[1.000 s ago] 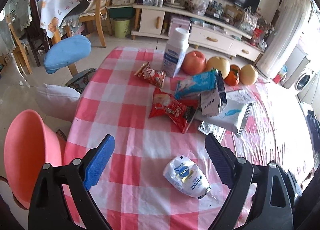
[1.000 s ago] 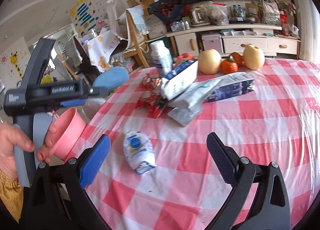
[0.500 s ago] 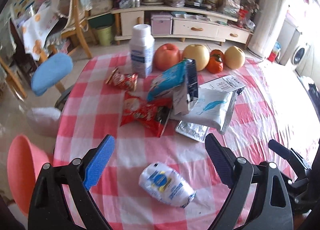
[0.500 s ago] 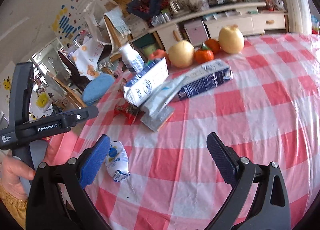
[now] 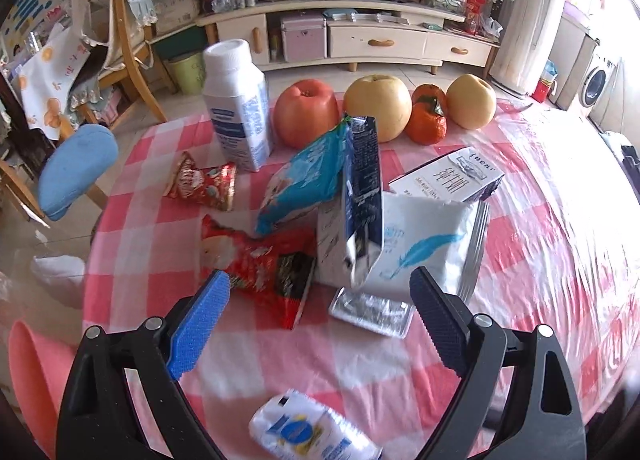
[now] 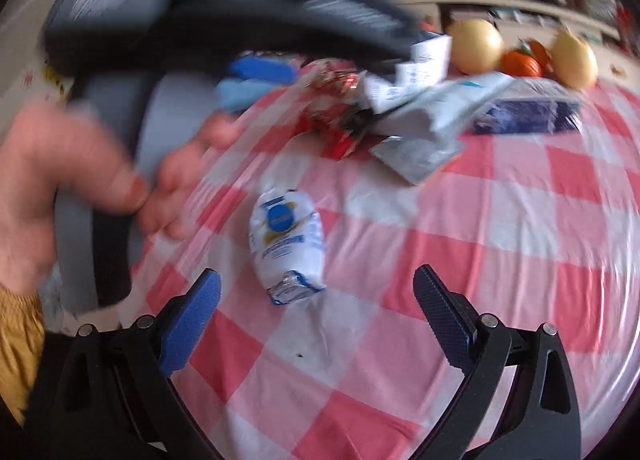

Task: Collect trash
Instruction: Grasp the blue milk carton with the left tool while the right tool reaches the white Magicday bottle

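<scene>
A crumpled white pouch [image 6: 286, 236] with a blue round logo lies flat on the checked cloth, apart from the heap of wrappers [image 5: 320, 220] (red, blue, white, silver foil) farther back.

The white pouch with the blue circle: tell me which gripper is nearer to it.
Left, narrowly. The white pouch lies under the open left gripper, behind its fingertips; the open right gripper has it just ahead.

Both the left gripper [image 5: 316, 306] and right gripper [image 6: 316, 300] hover with jaws spread wide, empty.
</scene>
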A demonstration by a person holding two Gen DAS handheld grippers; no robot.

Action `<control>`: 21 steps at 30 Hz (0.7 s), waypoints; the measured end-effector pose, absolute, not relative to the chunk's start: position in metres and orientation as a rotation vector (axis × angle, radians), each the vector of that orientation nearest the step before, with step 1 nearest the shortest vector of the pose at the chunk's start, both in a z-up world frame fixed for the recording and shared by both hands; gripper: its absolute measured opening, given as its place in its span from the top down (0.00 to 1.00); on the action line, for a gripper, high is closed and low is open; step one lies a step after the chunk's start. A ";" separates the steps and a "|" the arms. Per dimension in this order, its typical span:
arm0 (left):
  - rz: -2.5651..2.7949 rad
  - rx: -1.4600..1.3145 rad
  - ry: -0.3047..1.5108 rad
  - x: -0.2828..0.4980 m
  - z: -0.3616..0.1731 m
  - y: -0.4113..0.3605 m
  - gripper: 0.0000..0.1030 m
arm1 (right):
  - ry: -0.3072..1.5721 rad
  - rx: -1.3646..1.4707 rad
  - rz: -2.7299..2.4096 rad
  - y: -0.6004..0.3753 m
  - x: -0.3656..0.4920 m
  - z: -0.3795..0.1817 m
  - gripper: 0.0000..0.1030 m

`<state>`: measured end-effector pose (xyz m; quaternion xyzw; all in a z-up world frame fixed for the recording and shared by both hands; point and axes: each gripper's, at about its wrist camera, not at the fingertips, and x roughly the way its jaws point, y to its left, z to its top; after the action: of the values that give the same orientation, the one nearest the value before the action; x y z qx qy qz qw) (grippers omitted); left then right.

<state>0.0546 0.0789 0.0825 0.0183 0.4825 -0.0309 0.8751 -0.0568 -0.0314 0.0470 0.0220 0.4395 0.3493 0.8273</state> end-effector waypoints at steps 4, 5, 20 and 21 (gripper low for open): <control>-0.094 0.050 1.001 0.068 0.082 0.071 0.13 | 0.916 -0.013 0.759 -0.017 -0.060 0.046 0.05; -0.104 0.049 1.007 0.072 0.081 0.069 0.13 | 0.916 -0.024 0.759 -0.015 -0.060 0.045 0.05; -0.107 -0.039 1.059 0.110 0.056 0.071 0.50 | 0.884 -0.154 0.757 0.038 -0.077 0.032 0.08; -0.105 -0.045 1.057 0.110 0.056 0.072 0.52 | 0.885 -0.164 0.757 0.041 -0.079 0.031 0.12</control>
<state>0.1097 0.0720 0.0562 -0.0214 0.5039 -0.0499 0.8621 -0.0789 0.0409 0.0311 -0.0776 0.4172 0.3571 0.8321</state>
